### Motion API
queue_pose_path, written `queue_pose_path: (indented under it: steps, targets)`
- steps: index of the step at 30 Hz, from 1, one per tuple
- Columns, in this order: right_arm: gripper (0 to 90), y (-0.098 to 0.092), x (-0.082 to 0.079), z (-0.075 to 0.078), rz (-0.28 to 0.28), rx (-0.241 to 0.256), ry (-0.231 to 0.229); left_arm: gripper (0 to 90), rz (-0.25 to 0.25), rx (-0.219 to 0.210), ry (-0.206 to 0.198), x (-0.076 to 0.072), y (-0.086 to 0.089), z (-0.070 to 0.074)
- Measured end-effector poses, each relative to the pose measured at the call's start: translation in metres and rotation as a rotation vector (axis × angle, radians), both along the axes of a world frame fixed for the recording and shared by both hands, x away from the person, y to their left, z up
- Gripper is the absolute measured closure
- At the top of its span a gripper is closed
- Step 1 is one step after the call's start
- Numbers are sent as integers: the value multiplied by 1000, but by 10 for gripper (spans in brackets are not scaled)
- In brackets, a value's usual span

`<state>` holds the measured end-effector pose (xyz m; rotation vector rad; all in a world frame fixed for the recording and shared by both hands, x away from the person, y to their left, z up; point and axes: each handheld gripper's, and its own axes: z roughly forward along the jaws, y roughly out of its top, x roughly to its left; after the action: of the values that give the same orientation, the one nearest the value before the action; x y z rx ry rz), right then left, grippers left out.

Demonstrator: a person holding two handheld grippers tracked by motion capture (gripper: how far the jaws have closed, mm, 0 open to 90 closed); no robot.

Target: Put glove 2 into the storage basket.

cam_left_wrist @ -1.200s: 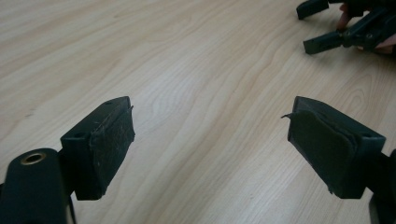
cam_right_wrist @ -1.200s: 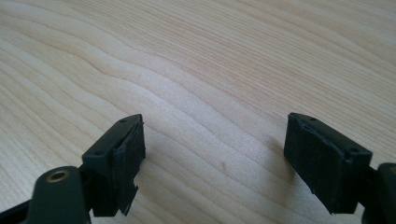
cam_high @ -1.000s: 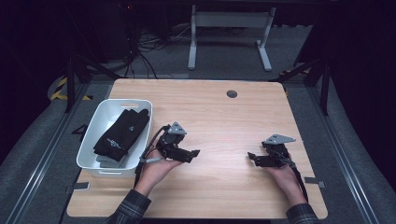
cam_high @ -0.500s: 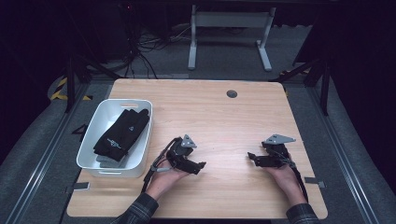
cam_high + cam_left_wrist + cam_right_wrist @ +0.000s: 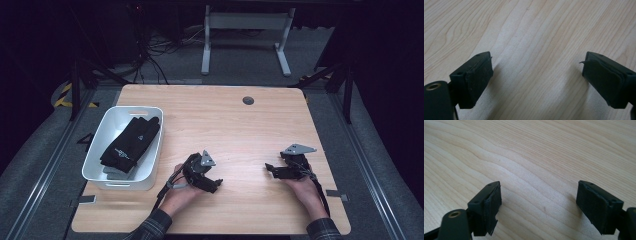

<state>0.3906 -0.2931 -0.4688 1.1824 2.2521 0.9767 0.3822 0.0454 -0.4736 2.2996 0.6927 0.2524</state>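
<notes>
My left gripper (image 5: 216, 184) rests low over the wooden table (image 5: 235, 125) near its front edge, right of the white bin. In the left gripper view its jaws stand wide apart over bare wood, nothing between them (image 5: 536, 80). My right gripper (image 5: 270, 169) lies near the table's front right, pointing left. Its jaws are also wide open over bare wood in the right gripper view (image 5: 537, 205). A pair of black gloves (image 5: 131, 142) lies in the white bin (image 5: 100, 145) at the table's left.
A round grommet hole (image 5: 248, 100) sits near the table's far edge. A desk frame (image 5: 245, 35) and cables (image 5: 160, 50) stand on the floor beyond the table. Tape marks (image 5: 334, 195) sit at the front corners.
My left gripper has moved right and toward the front edge, away from the bin, turning its jaws to the right. The right gripper has stayed put.
</notes>
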Motion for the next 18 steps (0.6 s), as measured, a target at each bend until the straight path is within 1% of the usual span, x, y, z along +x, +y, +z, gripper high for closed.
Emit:
queue_pose_path:
  steps: [6, 18]
  targets:
    - [210, 0, 0, 0, 1, 0, 0, 69, -7, -15, -10, 0, 1, -2]
    - [209, 0, 0, 0, 3, 3, 1, 69, -7, -14, -10, 0, 1, -2]
